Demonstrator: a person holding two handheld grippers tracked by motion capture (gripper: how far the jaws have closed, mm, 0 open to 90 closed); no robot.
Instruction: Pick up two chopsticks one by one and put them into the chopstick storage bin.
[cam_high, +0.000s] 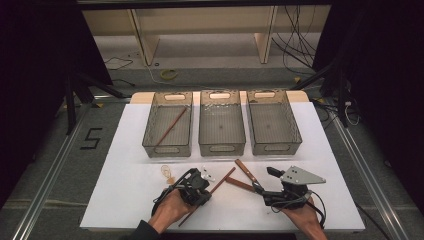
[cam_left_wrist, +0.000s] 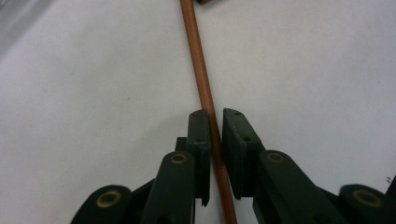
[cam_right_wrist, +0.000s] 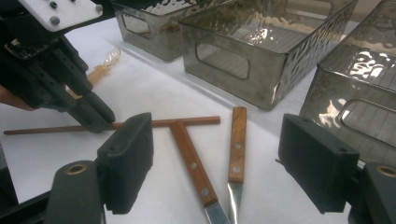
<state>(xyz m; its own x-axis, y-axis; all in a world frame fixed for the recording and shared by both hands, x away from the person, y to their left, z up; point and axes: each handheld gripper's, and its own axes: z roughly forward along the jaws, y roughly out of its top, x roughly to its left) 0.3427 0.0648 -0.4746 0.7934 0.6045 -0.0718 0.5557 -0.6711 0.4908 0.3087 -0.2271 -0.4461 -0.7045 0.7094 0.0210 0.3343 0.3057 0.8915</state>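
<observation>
A thin brown wooden chopstick (cam_high: 220, 181) lies slanted on the white table (cam_high: 125, 200). My left gripper (cam_high: 205, 192) is shut on the chopstick (cam_left_wrist: 198, 65), its two black pads (cam_left_wrist: 198, 128) pressed to the stick's sides just above the table. In the right gripper view the left gripper (cam_right_wrist: 100, 116) pinches the chopstick (cam_right_wrist: 187, 122) near its middle. My right gripper (cam_high: 265, 181) stands wide open and holds nothing. Just ahead of the right gripper (cam_right_wrist: 222, 163) lie two wooden-handled knives (cam_right_wrist: 191, 158) (cam_right_wrist: 237, 140), side by side, blades toward me.
Three smoky clear bins (cam_high: 167, 148) (cam_high: 222, 147) (cam_high: 274, 146) stand in a row at the back of the table. The left one holds another chopstick (cam_high: 171, 126). A clear plastic utensil (cam_high: 167, 172) and a small white piece (cam_high: 206, 174) lie near my left gripper.
</observation>
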